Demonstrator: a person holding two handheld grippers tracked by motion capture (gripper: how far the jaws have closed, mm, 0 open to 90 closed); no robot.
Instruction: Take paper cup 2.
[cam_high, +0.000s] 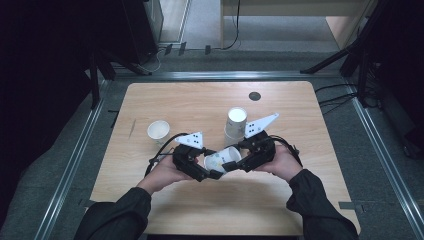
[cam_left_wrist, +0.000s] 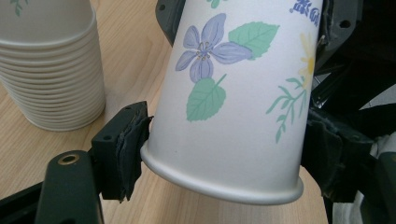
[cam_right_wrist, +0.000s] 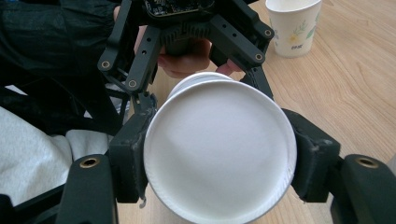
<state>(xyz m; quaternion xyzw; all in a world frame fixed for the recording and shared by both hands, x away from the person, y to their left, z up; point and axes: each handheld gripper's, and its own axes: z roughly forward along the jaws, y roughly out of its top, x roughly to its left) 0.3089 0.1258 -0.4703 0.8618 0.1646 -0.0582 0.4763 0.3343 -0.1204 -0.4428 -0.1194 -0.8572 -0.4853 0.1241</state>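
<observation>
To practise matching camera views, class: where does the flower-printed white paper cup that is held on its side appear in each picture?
High view: the flower-printed white paper cup lies sideways just below the picture's centre.
Left gripper view: the cup spans centre to right, its flowered wall tilted and its rolled rim lowest.
Right gripper view: the cup sits lower centre, end-on, as a white disc.
Shared landmark: the light wooden table.

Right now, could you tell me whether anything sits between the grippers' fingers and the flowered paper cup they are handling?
Nothing visible does: the left gripper and the right gripper each have both pads directly against the flowered paper cup, held on its side between them.
</observation>
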